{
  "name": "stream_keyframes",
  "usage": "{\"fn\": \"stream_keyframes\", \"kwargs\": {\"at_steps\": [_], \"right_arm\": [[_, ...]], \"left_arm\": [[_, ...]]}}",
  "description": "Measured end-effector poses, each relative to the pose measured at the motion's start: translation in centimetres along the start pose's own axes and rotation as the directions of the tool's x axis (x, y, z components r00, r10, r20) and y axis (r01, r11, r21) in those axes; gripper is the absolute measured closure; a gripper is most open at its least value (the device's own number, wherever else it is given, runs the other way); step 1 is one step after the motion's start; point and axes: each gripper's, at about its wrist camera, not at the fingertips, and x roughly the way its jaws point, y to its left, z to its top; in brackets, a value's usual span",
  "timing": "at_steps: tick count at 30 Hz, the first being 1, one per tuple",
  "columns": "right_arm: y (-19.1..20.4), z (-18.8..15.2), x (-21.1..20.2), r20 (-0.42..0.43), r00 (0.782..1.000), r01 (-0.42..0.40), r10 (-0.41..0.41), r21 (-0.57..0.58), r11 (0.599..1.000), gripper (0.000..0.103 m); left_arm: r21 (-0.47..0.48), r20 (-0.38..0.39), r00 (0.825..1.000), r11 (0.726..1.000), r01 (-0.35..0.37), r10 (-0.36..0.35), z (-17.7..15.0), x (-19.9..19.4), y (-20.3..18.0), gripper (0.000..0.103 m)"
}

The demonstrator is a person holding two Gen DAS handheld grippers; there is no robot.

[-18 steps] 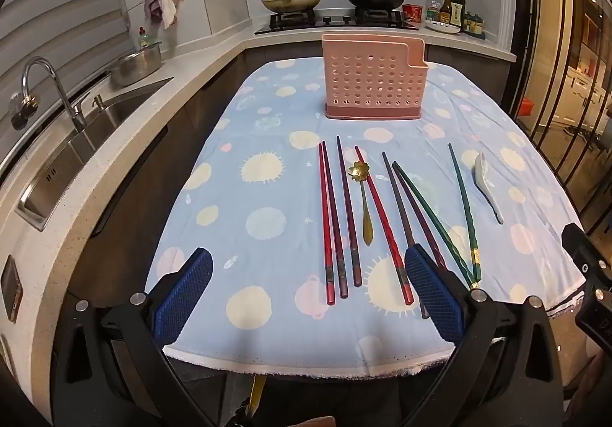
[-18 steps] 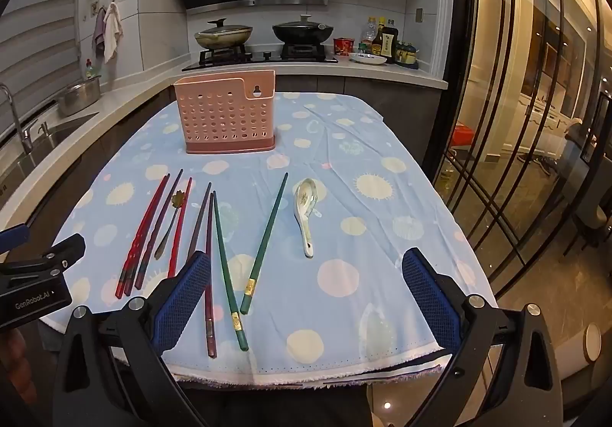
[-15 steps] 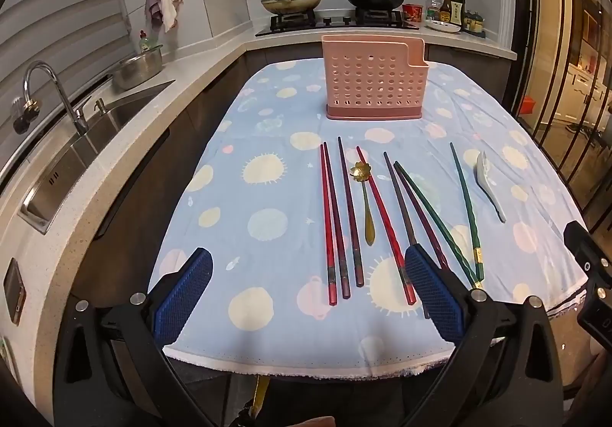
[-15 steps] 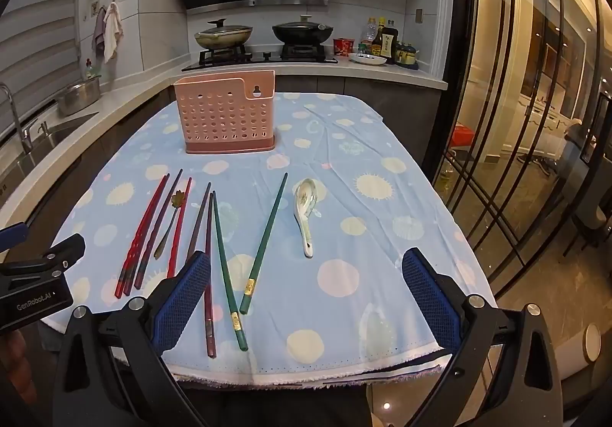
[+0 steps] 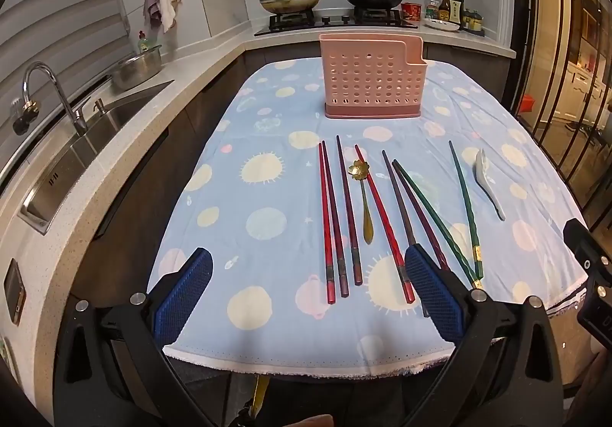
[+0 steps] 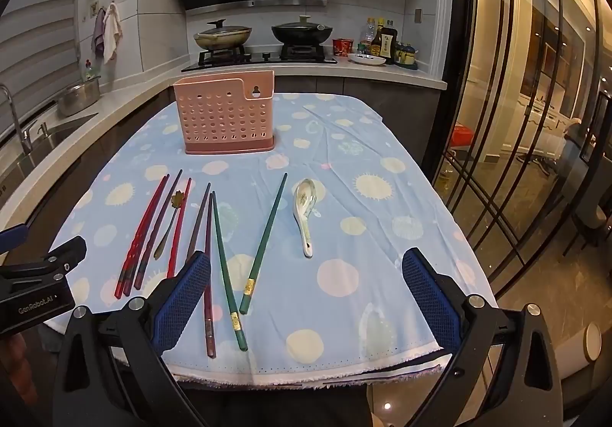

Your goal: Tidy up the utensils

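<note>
A pink perforated utensil holder (image 5: 373, 81) (image 6: 228, 119) stands upright at the far end of the table. In front of it lie several chopsticks in a row: red ones (image 5: 326, 220) (image 6: 143, 228), dark purple ones (image 5: 399, 203) (image 6: 207, 255) and green ones (image 5: 464, 203) (image 6: 267, 236). A small gold spoon (image 5: 363, 197) (image 6: 170, 222) lies among the red ones, and a white ceramic spoon (image 5: 487, 180) (image 6: 304, 215) lies to the right. My left gripper (image 5: 308, 295) hangs open over the near edge, empty. My right gripper (image 6: 306, 299) is open and empty too, near the green chopsticks' ends.
The table wears a blue cloth with pale dots (image 5: 267, 197) (image 6: 382, 236). A sink with a tap (image 5: 57, 159) and a steel pot (image 5: 137, 67) line the left counter. A stove with two pans (image 6: 260, 41) and bottles (image 6: 382, 43) stands behind. Glass doors (image 6: 516, 121) are on the right.
The left wrist view has tilted up slightly, so the table contents sit a little lower in its frame. The right gripper has stayed put. Nothing on the table moved.
</note>
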Motion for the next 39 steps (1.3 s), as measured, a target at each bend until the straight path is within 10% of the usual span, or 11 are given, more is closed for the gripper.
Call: {"fn": "stream_keyframes", "kwargs": {"at_steps": [39], "right_arm": [[0.02, 0.16, -0.08, 0.001, 1.0, 0.002, -0.002, -0.003, 1.0, 0.007]], "left_arm": [[-0.001, 0.0, 1.0, 1.0, -0.001, 0.001, -0.25, -0.19, 0.14, 0.007]]}}
